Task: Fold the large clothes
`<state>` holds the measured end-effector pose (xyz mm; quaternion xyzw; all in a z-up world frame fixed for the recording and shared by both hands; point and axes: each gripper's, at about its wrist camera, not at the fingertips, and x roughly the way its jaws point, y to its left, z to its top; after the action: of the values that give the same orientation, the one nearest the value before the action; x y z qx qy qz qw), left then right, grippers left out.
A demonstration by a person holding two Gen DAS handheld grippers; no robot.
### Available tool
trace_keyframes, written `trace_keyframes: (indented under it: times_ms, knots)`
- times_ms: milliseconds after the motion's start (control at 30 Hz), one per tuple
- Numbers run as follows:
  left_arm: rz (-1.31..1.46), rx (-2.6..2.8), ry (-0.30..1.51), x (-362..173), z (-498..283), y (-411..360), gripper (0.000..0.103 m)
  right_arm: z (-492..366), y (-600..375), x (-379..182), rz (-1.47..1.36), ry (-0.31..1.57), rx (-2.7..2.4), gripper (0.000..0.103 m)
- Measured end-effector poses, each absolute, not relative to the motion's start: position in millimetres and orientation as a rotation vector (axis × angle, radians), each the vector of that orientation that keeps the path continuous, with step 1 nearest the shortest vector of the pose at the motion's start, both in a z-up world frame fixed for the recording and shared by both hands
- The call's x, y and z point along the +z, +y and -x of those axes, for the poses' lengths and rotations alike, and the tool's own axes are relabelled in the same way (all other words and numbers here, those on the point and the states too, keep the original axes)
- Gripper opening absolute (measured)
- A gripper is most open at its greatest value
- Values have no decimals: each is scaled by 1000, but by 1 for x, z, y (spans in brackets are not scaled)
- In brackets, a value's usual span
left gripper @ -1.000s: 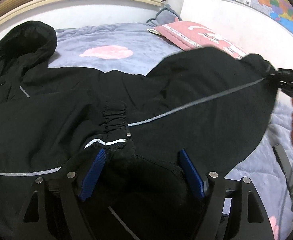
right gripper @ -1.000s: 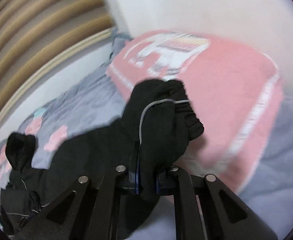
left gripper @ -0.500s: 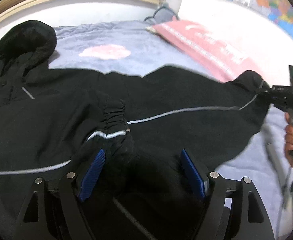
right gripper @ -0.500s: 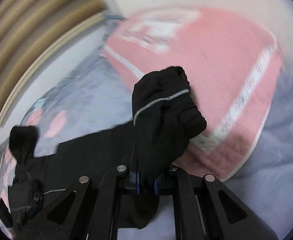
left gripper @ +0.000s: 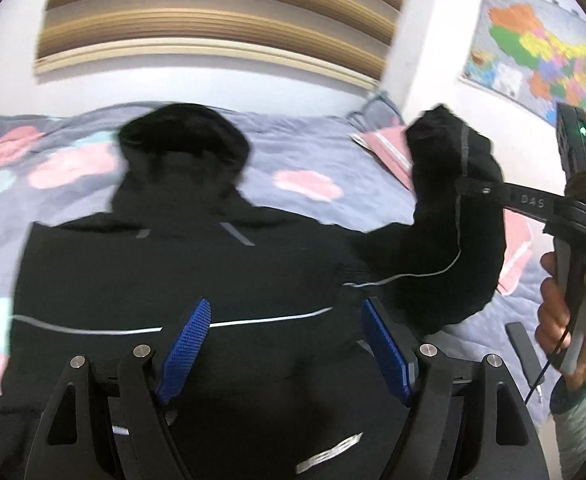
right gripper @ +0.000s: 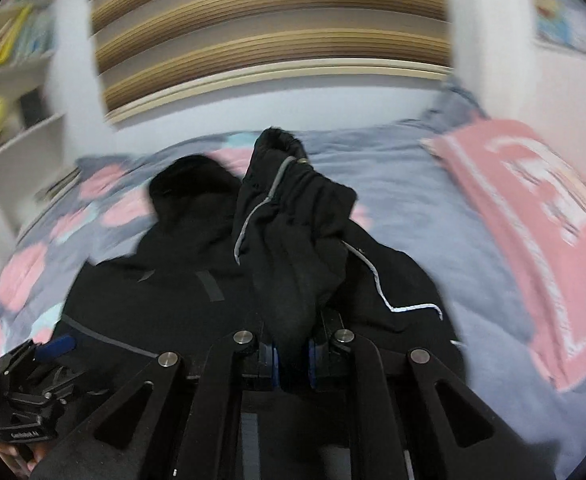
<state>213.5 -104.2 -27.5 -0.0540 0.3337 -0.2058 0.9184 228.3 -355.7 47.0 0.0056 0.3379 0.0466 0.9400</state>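
A black hooded jacket (left gripper: 173, 280) lies spread on the bed, its hood (left gripper: 181, 140) toward the headboard. My left gripper (left gripper: 287, 344) hovers open over the jacket's body, blue pads (left gripper: 189, 344) wide apart with nothing pressed between them. My right gripper (right gripper: 291, 356) is shut on the jacket's right sleeve (right gripper: 289, 216), which stands up bunched, its grey piping showing. In the left wrist view the right gripper (left gripper: 477, 190) holds that sleeve (left gripper: 449, 184) lifted above the bed at the right, gripped by a person's hand (left gripper: 569, 320). The left gripper (right gripper: 33, 368) shows at the lower left of the right wrist view.
The bed carries a grey-blue quilt (left gripper: 305, 148) with pink flowers. A pink pillow (right gripper: 533, 220) lies at the right by the wall. A striped wooden headboard (left gripper: 213, 12) stands behind, a map (left gripper: 533, 52) hangs on the right wall, and shelves (right gripper: 9, 112) stand at the left.
The right gripper carried the sleeve from over the pink pillow leftward and up, over the jacket's body. The left gripper rose and drew back off the other cuff; the hood now sits mid-view.
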Motion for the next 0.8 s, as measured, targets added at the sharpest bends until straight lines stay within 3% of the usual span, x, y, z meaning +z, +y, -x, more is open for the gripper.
trace_keyframes:
  times_ms: [200, 333, 400, 467, 567, 800]
  knots:
    - [193, -380, 688, -35, -201, -41, 79, -250, -239, 8, 121, 769, 185, 19]
    - [228, -365, 708, -45, -197, -11, 79, -273, -198, -50, 166, 914, 211, 42]
    - [234, -364, 719, -47, -195, -1, 79, -275, -193, -68, 129, 963, 243, 42]
    - [230, -371, 728, -48, -198, 7, 79, -267, -198, -67, 70, 964, 289, 43]
    - [243, -395, 748, -52, -210, 8, 79, -247, -221, -47, 32, 904, 313, 54]
    - [376, -527, 838, -72, -266, -30, 79, -225, -303, -20, 49, 790, 70, 54]
